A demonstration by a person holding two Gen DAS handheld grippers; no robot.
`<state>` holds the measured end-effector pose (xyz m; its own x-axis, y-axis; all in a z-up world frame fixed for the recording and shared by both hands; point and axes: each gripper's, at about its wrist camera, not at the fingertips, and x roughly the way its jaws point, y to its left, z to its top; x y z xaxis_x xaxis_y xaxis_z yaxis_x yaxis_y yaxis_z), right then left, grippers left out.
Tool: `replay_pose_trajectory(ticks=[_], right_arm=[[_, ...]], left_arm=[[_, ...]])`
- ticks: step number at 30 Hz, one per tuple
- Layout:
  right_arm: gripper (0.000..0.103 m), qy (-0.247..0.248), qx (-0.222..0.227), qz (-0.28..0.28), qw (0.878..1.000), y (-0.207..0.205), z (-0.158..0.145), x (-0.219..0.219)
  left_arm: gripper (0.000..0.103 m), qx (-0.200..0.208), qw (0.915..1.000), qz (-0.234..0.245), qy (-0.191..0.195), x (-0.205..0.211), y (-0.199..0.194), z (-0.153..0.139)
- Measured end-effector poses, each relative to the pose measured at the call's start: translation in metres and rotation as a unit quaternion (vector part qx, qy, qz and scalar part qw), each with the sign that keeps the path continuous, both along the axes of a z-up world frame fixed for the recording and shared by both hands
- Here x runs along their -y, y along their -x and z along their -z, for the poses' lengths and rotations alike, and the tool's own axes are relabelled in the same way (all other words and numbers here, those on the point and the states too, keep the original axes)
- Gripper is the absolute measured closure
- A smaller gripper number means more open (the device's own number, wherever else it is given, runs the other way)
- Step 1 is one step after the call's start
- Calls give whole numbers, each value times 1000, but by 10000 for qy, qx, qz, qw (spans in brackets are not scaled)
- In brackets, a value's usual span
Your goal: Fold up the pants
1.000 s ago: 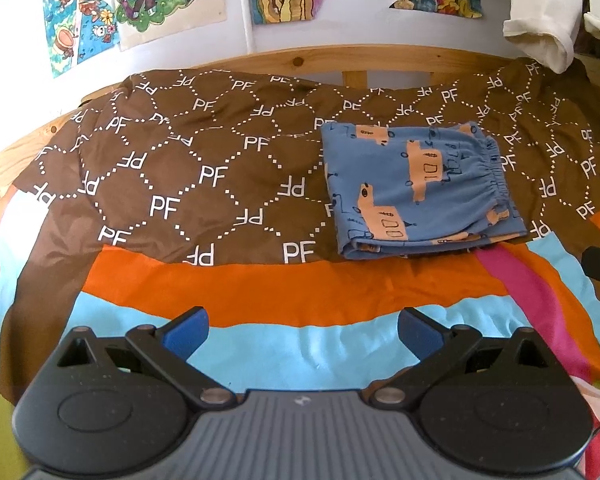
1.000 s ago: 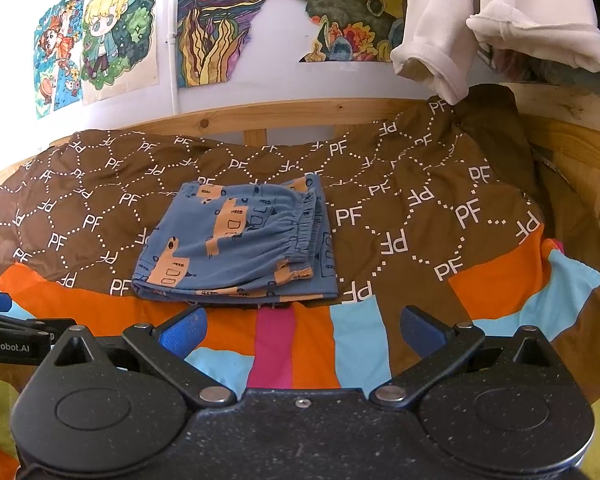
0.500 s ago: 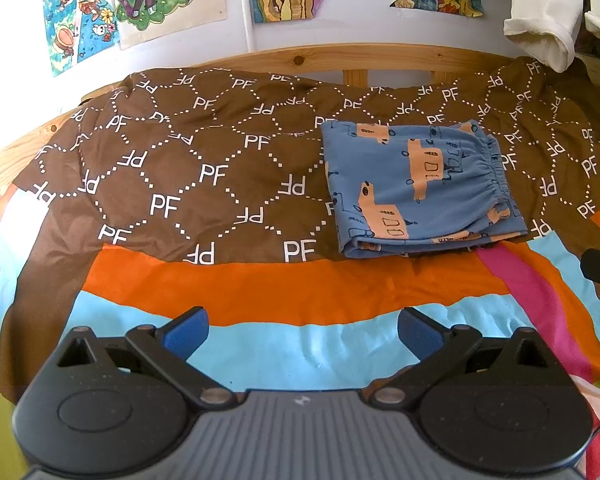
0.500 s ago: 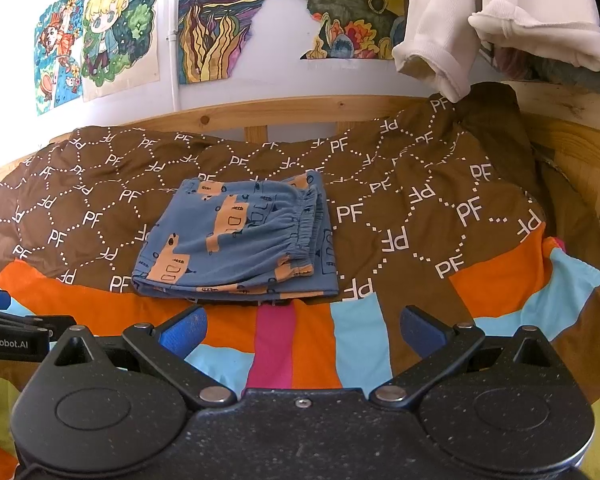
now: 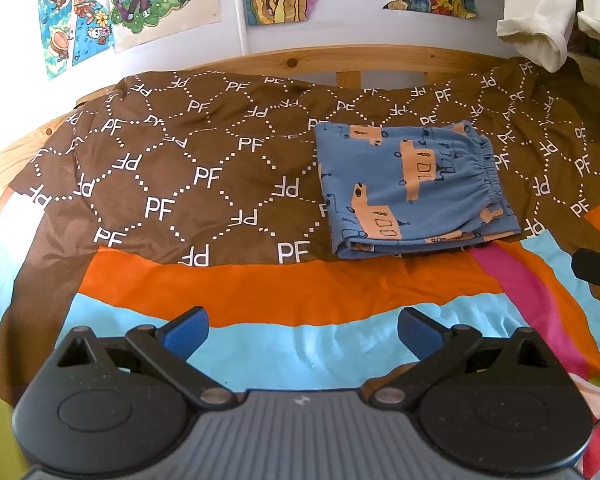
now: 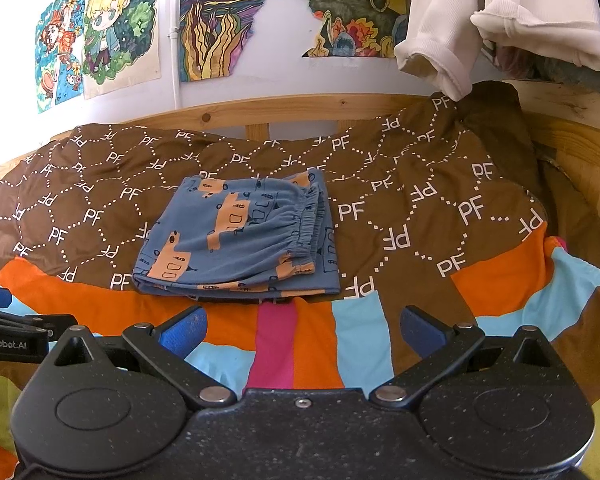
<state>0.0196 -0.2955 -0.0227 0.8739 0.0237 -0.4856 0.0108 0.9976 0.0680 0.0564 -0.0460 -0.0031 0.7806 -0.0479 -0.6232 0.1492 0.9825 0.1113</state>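
Left wrist view puts your left gripper (image 5: 302,330) low over the striped part of the bedspread (image 5: 260,292), blue-padded fingers (image 5: 186,330) spread wide and holding nothing. You see the blue pants (image 5: 412,188), printed with orange trucks, lying folded in a compact rectangle on the brown "PF" patch, elastic waistband on their right side. From your right gripper (image 6: 302,330), also wide and empty, the pants (image 6: 240,236) lie just ahead, apart from both tools. Drawings (image 6: 208,20) hang on the wall behind the wooden bed frame (image 6: 284,110).
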Motion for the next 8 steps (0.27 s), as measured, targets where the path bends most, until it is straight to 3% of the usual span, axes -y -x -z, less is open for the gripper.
replay_pose_trajectory(ticks=[8], right_arm=[[1, 1, -19, -13, 10000, 0, 1, 0]], left_arm=[[0, 17, 10000, 30, 37, 1, 1, -1]])
